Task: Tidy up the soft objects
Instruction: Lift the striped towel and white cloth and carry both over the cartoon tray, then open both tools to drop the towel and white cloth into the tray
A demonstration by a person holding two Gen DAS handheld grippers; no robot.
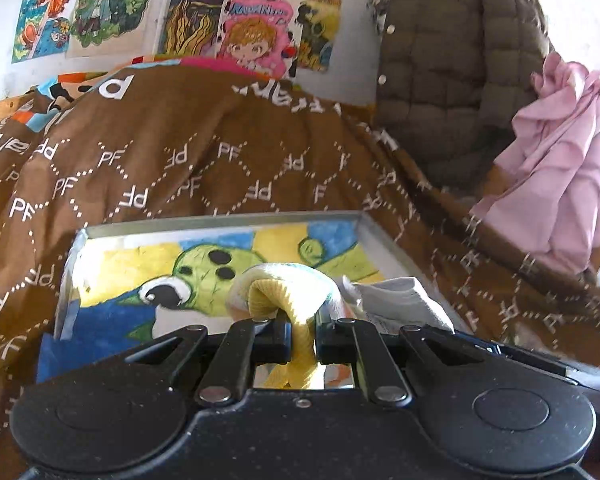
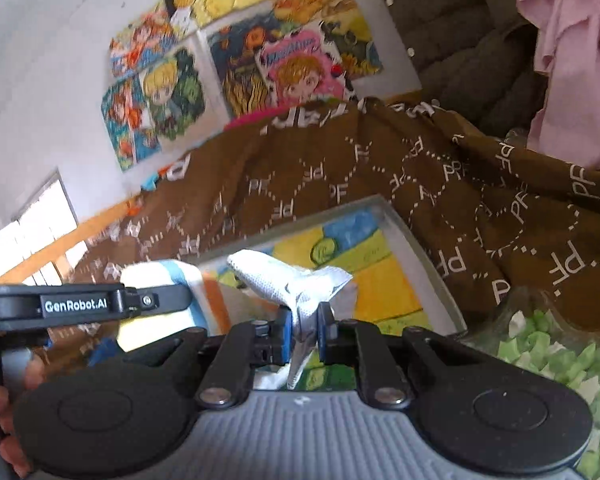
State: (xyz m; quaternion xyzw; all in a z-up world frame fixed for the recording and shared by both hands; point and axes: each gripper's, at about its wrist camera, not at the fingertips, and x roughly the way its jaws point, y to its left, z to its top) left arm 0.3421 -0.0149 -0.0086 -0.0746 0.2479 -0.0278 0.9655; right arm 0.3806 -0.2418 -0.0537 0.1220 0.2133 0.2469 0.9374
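Note:
My left gripper [image 1: 303, 338] is shut on a yellow-cuffed sock [image 1: 288, 292] with a white and pale blue body, held over a metal-framed tray [image 1: 220, 226] lined with a cartoon drawing. My right gripper [image 2: 305, 330] is shut on a white mesh sock [image 2: 296, 284], held over the same tray [image 2: 416, 240]. The white sock also shows in the left wrist view [image 1: 400, 300], just right of the yellow one. The left gripper's arm [image 2: 80, 304] and the yellow sock's striped body [image 2: 180, 276] show at the left of the right wrist view.
A brown "PF" patterned blanket [image 1: 220, 152] lies around the tray. A quilted olive jacket [image 1: 452, 60] and pink cloth [image 1: 568, 160] are at the right. Cartoon posters [image 1: 252, 20] hang on the wall. A glass dish of green bits [image 2: 560, 360] sits at lower right.

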